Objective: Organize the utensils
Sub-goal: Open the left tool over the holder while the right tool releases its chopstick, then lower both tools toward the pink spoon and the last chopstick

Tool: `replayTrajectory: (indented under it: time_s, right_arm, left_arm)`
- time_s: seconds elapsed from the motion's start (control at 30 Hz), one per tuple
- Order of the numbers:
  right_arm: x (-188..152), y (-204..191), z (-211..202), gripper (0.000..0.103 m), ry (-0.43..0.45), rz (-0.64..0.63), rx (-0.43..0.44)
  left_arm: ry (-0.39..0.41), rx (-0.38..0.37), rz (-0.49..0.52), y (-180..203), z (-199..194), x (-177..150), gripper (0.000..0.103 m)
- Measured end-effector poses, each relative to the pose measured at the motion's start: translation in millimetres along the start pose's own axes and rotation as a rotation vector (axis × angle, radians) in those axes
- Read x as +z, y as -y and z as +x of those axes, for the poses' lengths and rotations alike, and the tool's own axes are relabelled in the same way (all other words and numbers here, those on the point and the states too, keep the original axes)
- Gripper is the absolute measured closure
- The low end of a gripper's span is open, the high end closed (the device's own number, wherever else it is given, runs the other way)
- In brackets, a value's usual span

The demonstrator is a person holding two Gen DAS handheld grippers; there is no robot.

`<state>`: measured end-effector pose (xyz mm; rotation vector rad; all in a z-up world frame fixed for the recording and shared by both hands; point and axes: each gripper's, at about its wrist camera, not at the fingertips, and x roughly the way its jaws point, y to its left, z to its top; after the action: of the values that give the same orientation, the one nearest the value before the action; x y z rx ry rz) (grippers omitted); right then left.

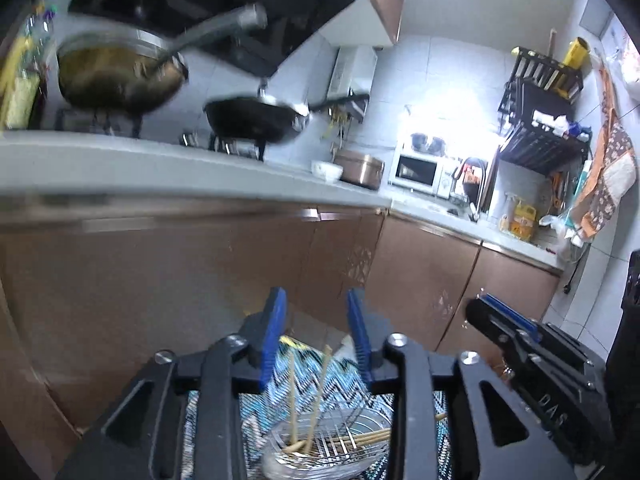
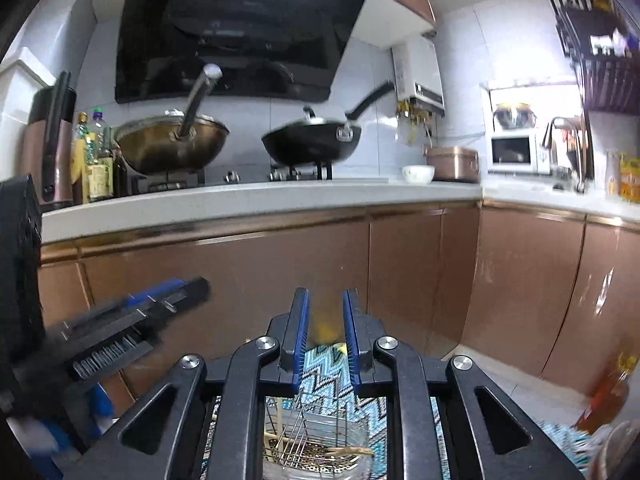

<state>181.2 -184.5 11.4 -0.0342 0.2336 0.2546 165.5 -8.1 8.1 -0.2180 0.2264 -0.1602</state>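
Note:
My left gripper (image 1: pixel 318 320) is open and empty, held above a clear glass dish (image 1: pixel 288 456) with a wire rack (image 1: pixel 340 440) in it. Wooden chopsticks (image 1: pixel 316 396) stand and lie in that dish. My right gripper (image 2: pixel 325 320) is open and empty, above the same wire rack (image 2: pixel 316 424) and dish (image 2: pixel 356 468), where a wooden utensil (image 2: pixel 348 451) lies. Each gripper shows in the other's view: the right one (image 1: pixel 504 320) at the right, the left one (image 2: pixel 160 296) at the left. The dish sits on a zigzag-patterned cloth (image 2: pixel 320 364).
Brown cabinet fronts (image 2: pixel 280 272) and a white counter edge (image 2: pixel 240 200) stand ahead. On the stove are a bronze wok (image 2: pixel 172 148) and a black pan (image 2: pixel 312 144). A white bowl (image 2: pixel 418 173), a copper pot (image 2: pixel 452 163), a microwave (image 2: pixel 514 151) and oil bottles (image 2: pixel 94 160) line the counter.

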Motion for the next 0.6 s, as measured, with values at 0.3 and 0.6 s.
replayTrajectory:
  time_s: [0.3, 0.6]
  right_arm:
    - [38, -10, -81, 0.084, 0.011, 0.015, 0.029]
    - [40, -31, -131, 0.081, -0.029, 0.001, 0.051]
  left_arm:
    - [0.006, 0.052, 0.068, -17, -94, 41, 0.061]
    - [-0.058, 0.029, 0.012, -39, -146, 36, 0.061]
